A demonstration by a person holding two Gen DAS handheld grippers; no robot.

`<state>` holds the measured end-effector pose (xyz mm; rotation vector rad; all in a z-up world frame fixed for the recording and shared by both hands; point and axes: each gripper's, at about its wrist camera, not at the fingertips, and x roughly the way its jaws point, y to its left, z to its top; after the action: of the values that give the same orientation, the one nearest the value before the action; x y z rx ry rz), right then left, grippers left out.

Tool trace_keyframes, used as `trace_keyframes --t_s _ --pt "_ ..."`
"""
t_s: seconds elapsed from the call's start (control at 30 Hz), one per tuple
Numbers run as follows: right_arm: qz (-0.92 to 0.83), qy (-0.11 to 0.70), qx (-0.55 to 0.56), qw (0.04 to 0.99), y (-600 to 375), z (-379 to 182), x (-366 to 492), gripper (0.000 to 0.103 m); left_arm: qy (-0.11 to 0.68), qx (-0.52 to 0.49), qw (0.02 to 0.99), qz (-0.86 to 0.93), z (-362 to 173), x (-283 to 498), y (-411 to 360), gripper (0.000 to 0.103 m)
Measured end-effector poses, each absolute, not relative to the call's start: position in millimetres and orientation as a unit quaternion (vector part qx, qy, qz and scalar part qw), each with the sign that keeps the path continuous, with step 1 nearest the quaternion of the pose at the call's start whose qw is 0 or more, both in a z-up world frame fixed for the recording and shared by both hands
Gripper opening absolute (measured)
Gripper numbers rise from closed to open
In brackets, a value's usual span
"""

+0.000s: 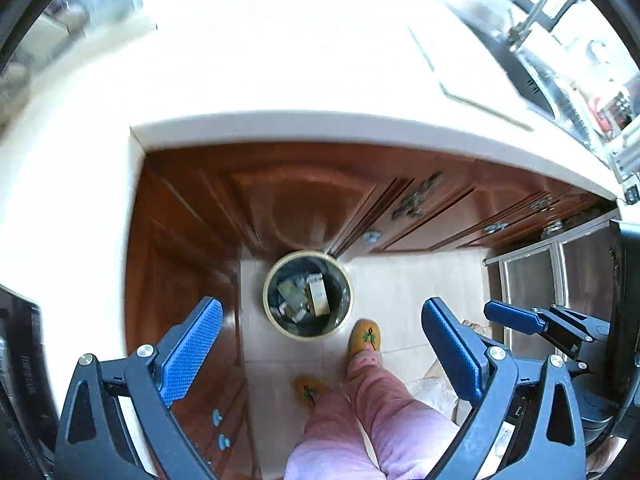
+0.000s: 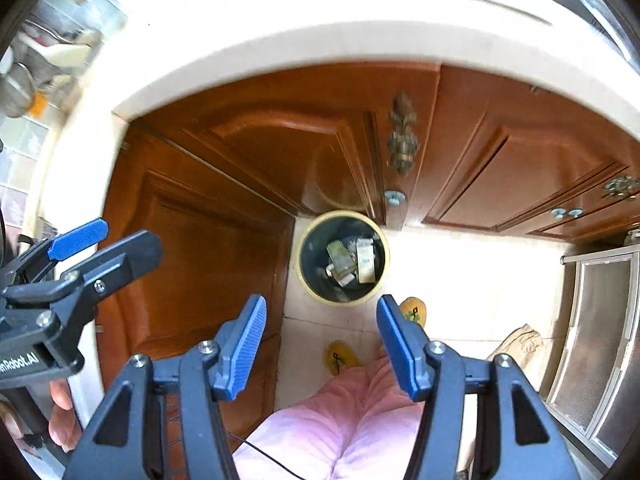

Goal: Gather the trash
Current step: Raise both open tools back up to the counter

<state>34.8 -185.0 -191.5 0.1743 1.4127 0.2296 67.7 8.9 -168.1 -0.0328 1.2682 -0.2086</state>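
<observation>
A round trash bin (image 1: 272, 292) with a cream rim stands on the floor in the corner of the wooden cabinets; it also shows in the right wrist view (image 2: 306, 276). Several pieces of trash (image 1: 306, 294) lie inside it, including a pale carton (image 2: 365, 261). My left gripper (image 1: 322, 314) is open and empty, held high above the bin. My right gripper (image 2: 322, 312) is open and empty, also high above the bin. The right gripper shows at the right of the left wrist view (image 1: 516, 318), and the left gripper at the left of the right wrist view (image 2: 80, 238).
A white L-shaped countertop (image 1: 280, 60) runs above brown cabinet doors (image 2: 288, 140). A sink and tap (image 1: 536, 32) sit at the far right. The person's pink trousers (image 1: 380, 408) and yellow slippers (image 1: 365, 338) stand on the tiled floor by the bin. A glass-fronted appliance (image 2: 600, 340) is at right.
</observation>
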Motion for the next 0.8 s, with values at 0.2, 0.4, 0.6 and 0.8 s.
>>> trace_keyframes --t_s 0.2,0.4,0.6,0.8 --pt "0.11 0.603 0.086 0.785 -187 -131 26 0.058 0.545 0.004 0.832 -0.104 -102 58 13 0.099" --pt "0.11 0.555 0.096 0.819 -191 -80 23 0.058 0.509 0.003 0.854 -0.11 -53 51 21 0.099" --pt "0.11 0.522 0.103 0.839 -192 -45 22 0.058 0.475 0.004 0.872 -0.116 -19 51 23 0.099" --pt "0.103 0.486 0.105 0.861 -200 -13 30 0.058 0.443 0.011 0.888 -0.122 11 55 16 0.099"
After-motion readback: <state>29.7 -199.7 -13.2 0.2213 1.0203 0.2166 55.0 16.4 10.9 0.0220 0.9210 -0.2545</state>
